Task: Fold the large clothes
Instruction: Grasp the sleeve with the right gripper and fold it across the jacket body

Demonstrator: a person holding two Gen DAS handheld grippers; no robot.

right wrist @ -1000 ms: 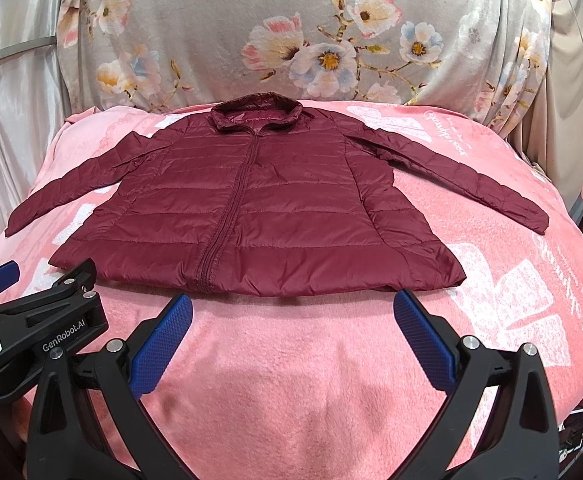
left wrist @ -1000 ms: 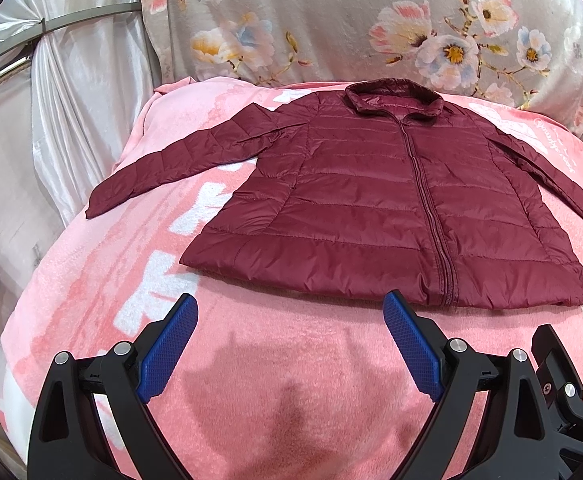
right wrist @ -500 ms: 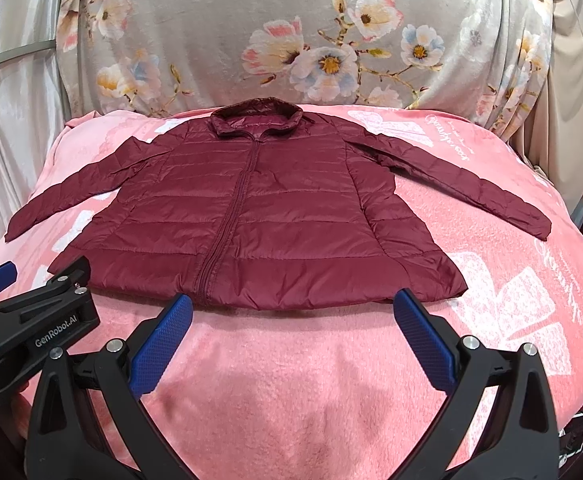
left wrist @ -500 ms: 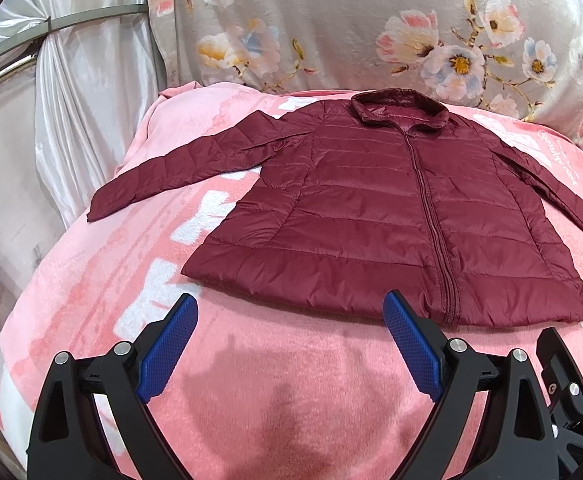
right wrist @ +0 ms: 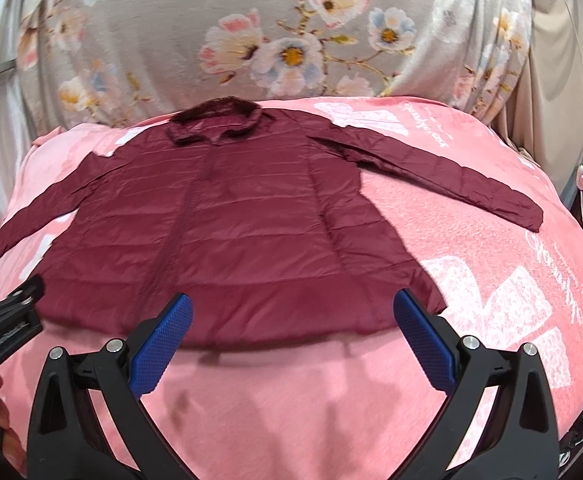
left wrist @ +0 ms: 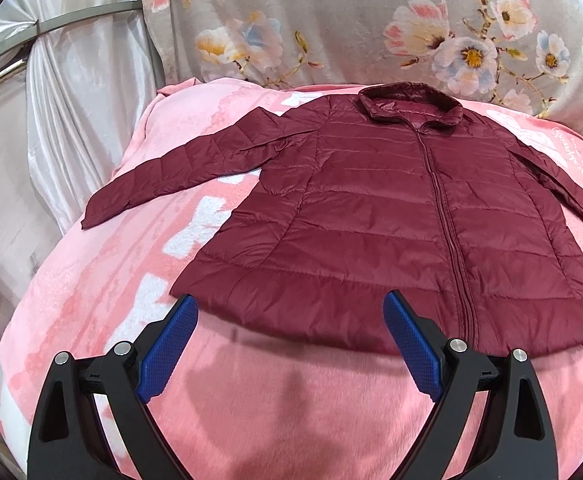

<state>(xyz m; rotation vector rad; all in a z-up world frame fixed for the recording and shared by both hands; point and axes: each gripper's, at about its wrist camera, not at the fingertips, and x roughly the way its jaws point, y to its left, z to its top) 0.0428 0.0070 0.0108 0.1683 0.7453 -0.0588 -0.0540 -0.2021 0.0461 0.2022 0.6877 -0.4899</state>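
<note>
Left wrist view shows one left gripper (left wrist: 289, 344), its two blue pads wide apart and holding nothing. Right wrist view shows one right gripper (right wrist: 291, 346), also wide open and empty. Just past both lies one dark red puffy jacket (left wrist: 387, 220), flat on one pink blanket (left wrist: 103, 300), zipped, sleeves spread out.
</note>
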